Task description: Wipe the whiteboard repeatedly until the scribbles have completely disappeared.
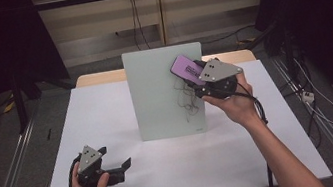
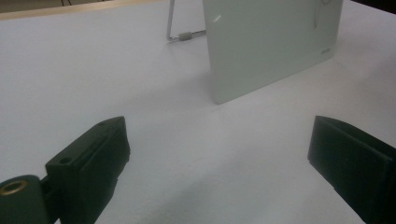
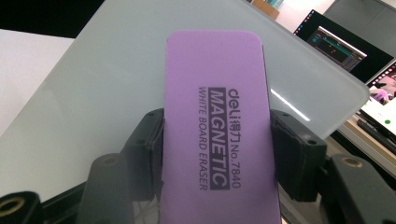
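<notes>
Nearest the person, well short of the whiteboard [image 1: 166, 91] and to its left, the left tool [image 1: 116, 171] rests on the white counter [image 1: 107, 113], jaws spread wide and holding nothing. Farther off, the right tool [image 1: 201, 79] clamps the purple eraser [image 1: 187, 69] by its sides, pressed flat against the whiteboard's upper right area, above scribbled marks [image 1: 187, 101].

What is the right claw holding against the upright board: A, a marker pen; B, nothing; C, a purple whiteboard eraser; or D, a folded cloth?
C: the right claw has its jaws clamped on both sides of a purple eraser printed "magnetic white board eraser", held at the board near the scribbles.
</notes>
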The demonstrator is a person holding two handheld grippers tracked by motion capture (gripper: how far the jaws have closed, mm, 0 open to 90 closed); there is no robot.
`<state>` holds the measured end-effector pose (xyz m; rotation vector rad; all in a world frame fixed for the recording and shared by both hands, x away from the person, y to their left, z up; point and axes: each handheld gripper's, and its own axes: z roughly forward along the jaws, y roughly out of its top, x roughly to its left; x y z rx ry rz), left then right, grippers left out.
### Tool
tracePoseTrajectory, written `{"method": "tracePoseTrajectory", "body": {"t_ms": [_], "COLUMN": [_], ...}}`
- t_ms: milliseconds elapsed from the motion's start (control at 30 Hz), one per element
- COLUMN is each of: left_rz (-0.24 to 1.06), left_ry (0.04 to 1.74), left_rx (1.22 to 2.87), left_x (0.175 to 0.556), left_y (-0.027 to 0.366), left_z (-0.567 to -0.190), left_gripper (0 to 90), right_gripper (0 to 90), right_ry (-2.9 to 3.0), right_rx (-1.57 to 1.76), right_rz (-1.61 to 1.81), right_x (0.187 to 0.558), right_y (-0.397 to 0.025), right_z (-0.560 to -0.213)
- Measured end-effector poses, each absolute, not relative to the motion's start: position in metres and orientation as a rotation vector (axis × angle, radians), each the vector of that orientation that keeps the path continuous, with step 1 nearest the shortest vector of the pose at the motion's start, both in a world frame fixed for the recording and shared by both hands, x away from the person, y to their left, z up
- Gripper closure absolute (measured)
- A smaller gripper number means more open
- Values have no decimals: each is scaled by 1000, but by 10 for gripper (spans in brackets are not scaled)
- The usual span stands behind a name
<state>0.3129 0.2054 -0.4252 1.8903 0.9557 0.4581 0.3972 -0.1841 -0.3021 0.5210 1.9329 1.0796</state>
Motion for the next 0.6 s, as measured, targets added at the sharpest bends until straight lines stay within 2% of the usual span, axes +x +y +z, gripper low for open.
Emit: {"method": "tracePoseTrajectory", "body": {"t_ms": [600], "left_rz": [451], "left_ry": [974], "left_rx": [1890], "left_x": [314], "left_y": [204], "left_z": [-427], "left_gripper": [55], "right_gripper": [417], "right_ry": [1969], "right_rx": [491], "right_rz": [968], "right_x": [392], "right_y": [-173], "right_z": [-317]}}
